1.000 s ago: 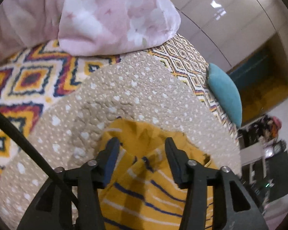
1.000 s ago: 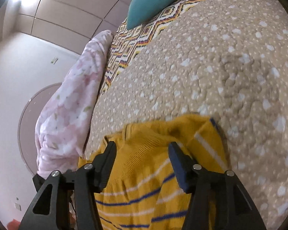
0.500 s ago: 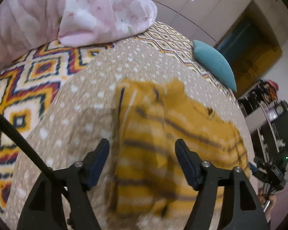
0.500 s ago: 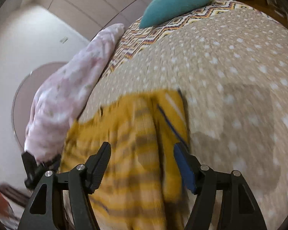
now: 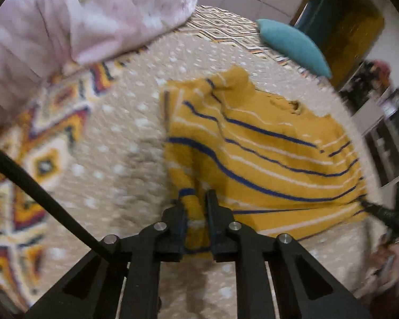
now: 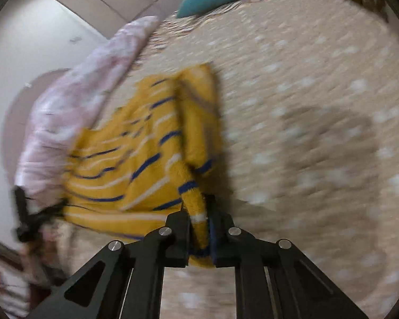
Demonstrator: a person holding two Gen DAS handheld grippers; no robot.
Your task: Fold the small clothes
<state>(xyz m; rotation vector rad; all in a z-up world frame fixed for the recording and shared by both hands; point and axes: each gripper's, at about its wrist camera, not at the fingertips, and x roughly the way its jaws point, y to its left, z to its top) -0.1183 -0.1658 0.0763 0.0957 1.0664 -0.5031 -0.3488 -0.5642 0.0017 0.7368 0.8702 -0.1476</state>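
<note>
A small yellow sweater (image 5: 252,143) with blue and white stripes lies spread on the beige dotted bedspread (image 5: 125,143). My left gripper (image 5: 195,204) is shut on its near left edge, with a fold of yellow knit pinched between the jaws. In the right wrist view the same sweater (image 6: 146,154) stretches off to the left, and my right gripper (image 6: 198,207) is shut on its near right edge. The other gripper (image 6: 26,220) shows at the sweater's far left corner. Both views are blurred by motion.
A pink floral duvet (image 5: 79,18) is heaped at the back left. A teal pillow (image 5: 292,45) lies at the far edge of the bed. A patterned diamond sheet (image 5: 40,138) borders the bedspread on the left. Furniture (image 5: 380,101) stands beyond the bed on the right.
Both grippers were open over the sweater a second ago. They drew back to its near edge and closed on the fabric, one at each corner.
</note>
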